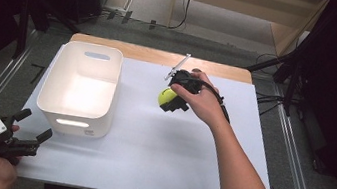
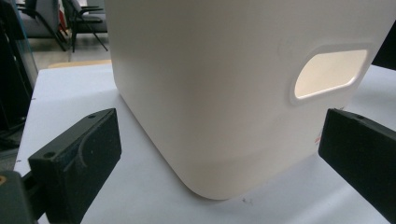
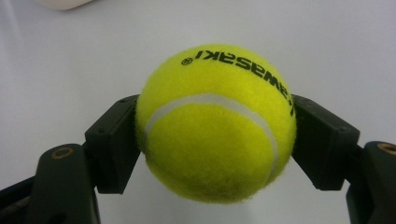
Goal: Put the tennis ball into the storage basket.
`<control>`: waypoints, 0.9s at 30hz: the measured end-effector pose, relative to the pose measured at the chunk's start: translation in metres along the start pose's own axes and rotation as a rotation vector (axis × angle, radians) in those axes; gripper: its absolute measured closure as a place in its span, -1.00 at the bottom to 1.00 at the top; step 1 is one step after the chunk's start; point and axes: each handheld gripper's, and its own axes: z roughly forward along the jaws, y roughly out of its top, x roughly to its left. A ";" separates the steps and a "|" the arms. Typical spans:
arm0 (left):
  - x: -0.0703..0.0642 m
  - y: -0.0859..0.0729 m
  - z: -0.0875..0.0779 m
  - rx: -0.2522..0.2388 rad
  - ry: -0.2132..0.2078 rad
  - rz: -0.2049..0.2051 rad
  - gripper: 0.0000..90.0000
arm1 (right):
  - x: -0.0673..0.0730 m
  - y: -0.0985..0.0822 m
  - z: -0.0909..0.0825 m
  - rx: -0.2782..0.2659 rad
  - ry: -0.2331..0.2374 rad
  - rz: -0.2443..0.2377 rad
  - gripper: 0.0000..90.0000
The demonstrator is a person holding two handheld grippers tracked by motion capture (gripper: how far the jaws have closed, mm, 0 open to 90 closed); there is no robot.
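Yellow felt fills the grip of the right gripper (image 1: pixel 169 100): its two black jaws are clamped on the tennis ball (image 3: pixel 215 122), one on each side, and the ball hangs just above the white tabletop (image 1: pixel 158 148). From the white bin (image 1: pixel 80 86), the ball sits off to the right, apart from its right wall and roughly level with its middle. So the carry most likely runs leftward and up over the rim. The left gripper (image 1: pixel 32 127), jaws spread wide and holding nothing, waits at the bin's near left corner, nearer the bin but not the ball.
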 end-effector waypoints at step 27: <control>0.000 0.000 0.000 0.000 0.000 -0.007 -1.00 | 0.002 0.021 -0.005 -0.019 0.036 -0.020 -0.50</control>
